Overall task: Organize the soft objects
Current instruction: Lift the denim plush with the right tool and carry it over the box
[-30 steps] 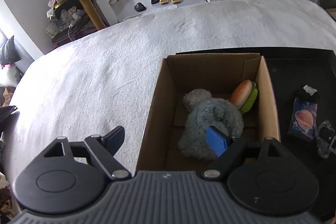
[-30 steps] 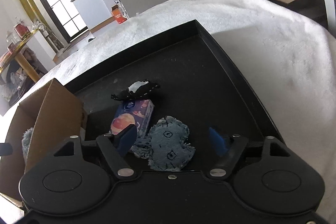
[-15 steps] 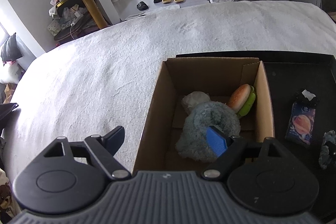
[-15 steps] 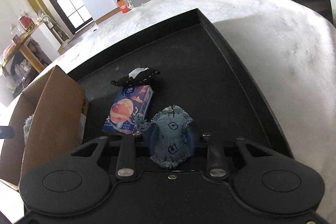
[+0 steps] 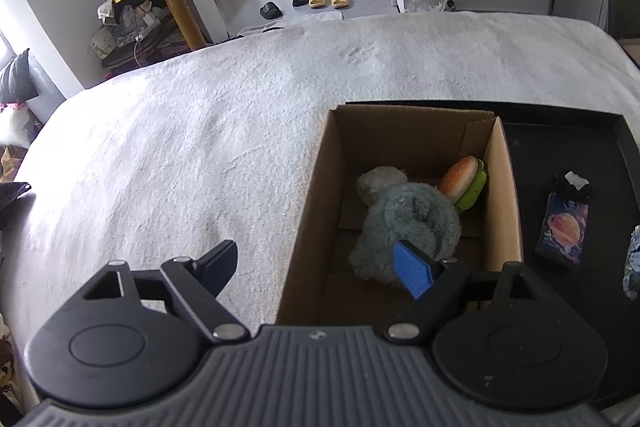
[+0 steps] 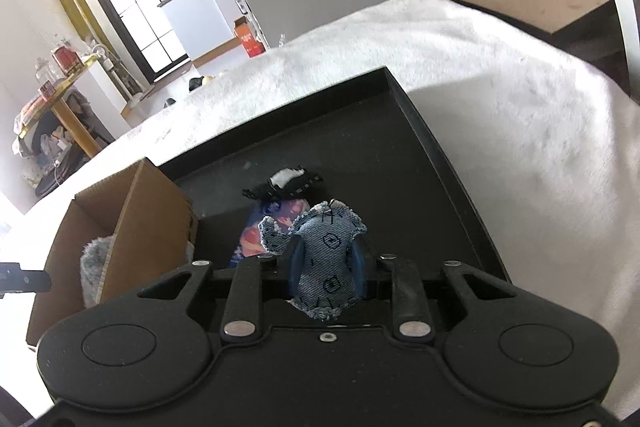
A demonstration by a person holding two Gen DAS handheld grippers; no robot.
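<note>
Denim fills our right gripper (image 6: 326, 269): its fingers (image 6: 295, 263) pinch the denim toy (image 6: 326, 251) above the black tray (image 6: 432, 131). Our left gripper (image 5: 322, 265) hangs wide open, empty, straddling the cardboard box (image 5: 506, 195) wall.

No wording can be read anywhere; the tissue pack (image 5: 563, 231) beside the cardboard box (image 5: 508, 203) bears print too small to make out.

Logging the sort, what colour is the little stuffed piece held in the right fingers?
Faded blue denim stuffed piece with dark printed marks, clearest in the right wrist view.
</note>
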